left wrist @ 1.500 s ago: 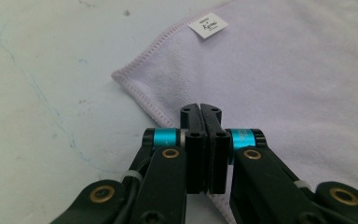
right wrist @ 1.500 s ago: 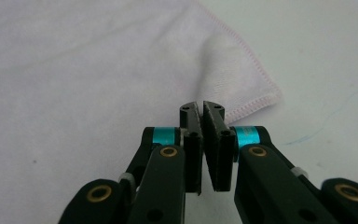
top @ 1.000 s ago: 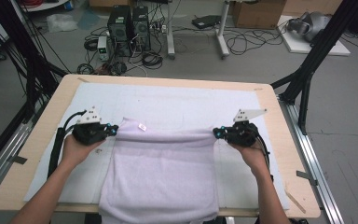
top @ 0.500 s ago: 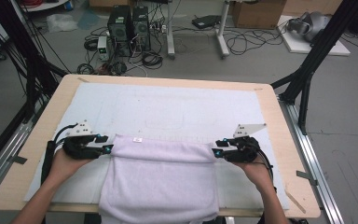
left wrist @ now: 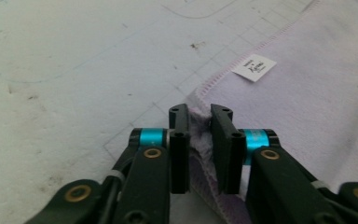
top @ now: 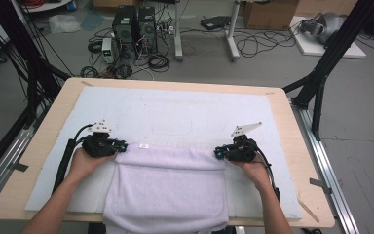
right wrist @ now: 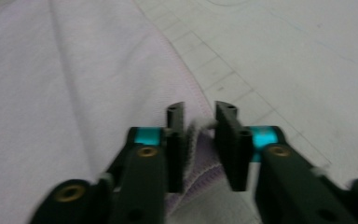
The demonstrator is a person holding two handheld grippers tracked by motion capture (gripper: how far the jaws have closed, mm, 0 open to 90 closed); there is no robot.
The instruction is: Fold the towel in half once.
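The pale lilac terry towel (top: 168, 187) lies folded on the white padded mat (top: 190, 114) that covers the wooden table (top: 299, 163), toward the near edge, with its lower part hanging over that edge. Its folded far edge runs straight across, left to right, and that line is what the next move turns on. A small white care label (left wrist: 254, 68) sits on the cloth just beyond the left corner.

Each end of that fold has a gripper on it. The left gripper (left wrist: 199, 116) has the towel's left corner bunched between its two black jaws, which have just been closing — the pads press the pile from both sides. The right gripper (right wrist: 199, 116) has the right corner's stitched hem between its jaws, also just closing (the view is blurred, but cloth bridges the gap and looks pinched).

So the towel lies between the two hands (top: 85, 163), its long fold joining them, neither nearer than the other. I'd judge the next lift must keep both ends level or the fold will skew.
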